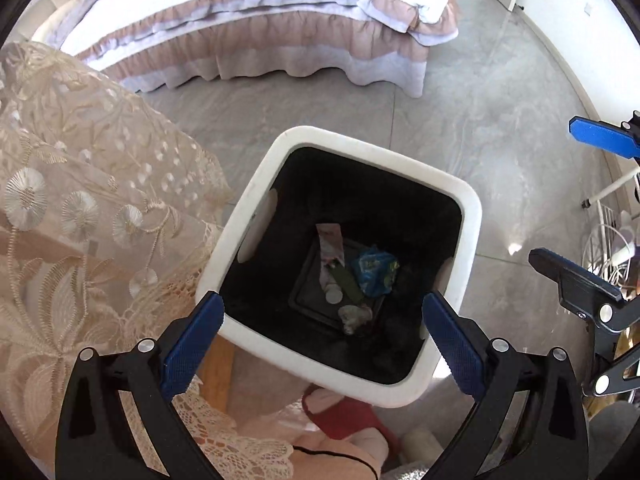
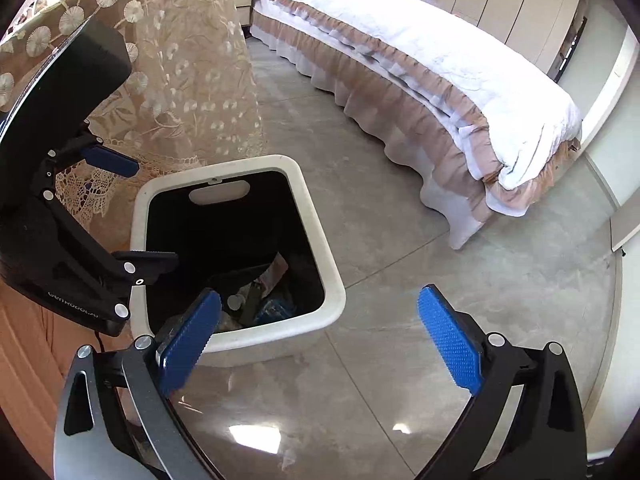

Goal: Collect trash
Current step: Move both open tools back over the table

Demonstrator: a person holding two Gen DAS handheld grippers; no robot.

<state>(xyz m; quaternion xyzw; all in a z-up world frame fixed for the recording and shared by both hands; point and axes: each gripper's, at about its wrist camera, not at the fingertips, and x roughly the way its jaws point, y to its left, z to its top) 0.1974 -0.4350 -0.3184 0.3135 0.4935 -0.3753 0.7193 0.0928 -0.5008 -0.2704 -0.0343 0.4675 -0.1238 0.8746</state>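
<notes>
Directly under the left gripper (image 1: 322,322), in the left wrist view, stands a white bin (image 1: 256,208) with a black liner on the grey tiled floor (image 1: 500,152); the jaws are spread wide with nothing between the blue pads (image 1: 192,344), which frame the bin's mouth. At the bottom of the bin lies the trash: a pale pink wrapper (image 1: 330,242), a crumpled blue packet (image 1: 374,270), a dark green strip (image 1: 347,285), a round white cap (image 1: 333,294) and a wad of whitish paper (image 1: 352,316). A lace-embroidered cloth (image 1: 80,200) hangs just beside the bin on the left, a bed (image 1: 256,12) with a ruffled skirt lies beyond, and a red slipper (image 1: 348,416) shows at the lower edge. The right gripper (image 1: 560,196) enters from the right, also gaping. From the right wrist view, the right gripper (image 2: 326,334) is wide open and empty, one pad (image 2: 188,340) over the bin's (image 2: 332,280) near rim, the other over bare floor (image 2: 400,240). The left gripper (image 2: 140,216) hangs over the bin from the left, beside the cloth (image 2: 180,60), with the bed (image 2: 420,60) behind.
</notes>
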